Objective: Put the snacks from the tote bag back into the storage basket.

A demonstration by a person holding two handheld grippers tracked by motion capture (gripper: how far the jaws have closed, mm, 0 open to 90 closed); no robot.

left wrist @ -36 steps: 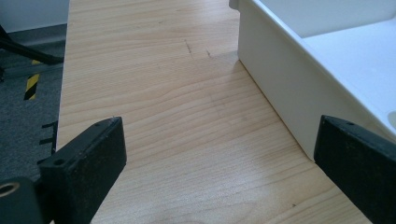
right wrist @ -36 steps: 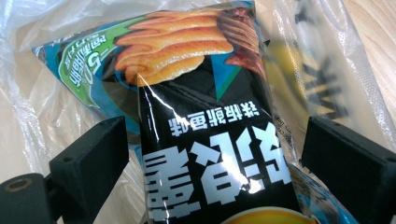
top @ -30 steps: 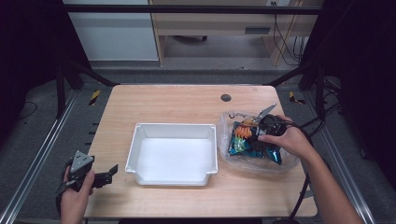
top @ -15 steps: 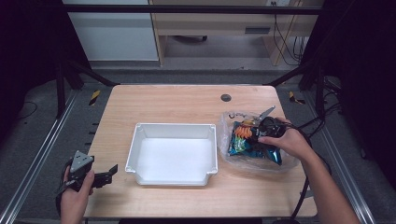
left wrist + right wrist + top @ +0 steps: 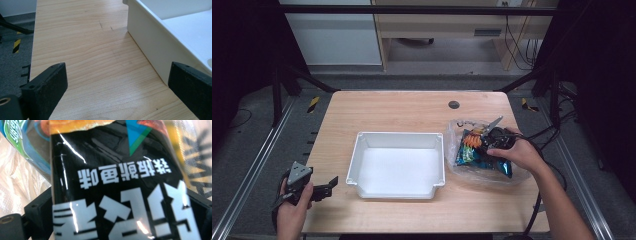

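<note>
The black snack packet (image 5: 120, 195) is pinched between the right gripper's (image 5: 492, 142) fingers inside the clear bag (image 5: 512, 175); the white tray (image 5: 397, 165) lies at nine o'clock. The left gripper's (image 5: 329, 187) fingers are spread.

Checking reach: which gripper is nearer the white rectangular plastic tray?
Left. The left gripper sits just off the white rectangular plastic tray's near-left corner; the right gripper is in the clear plastic bag beyond its right side.
</note>
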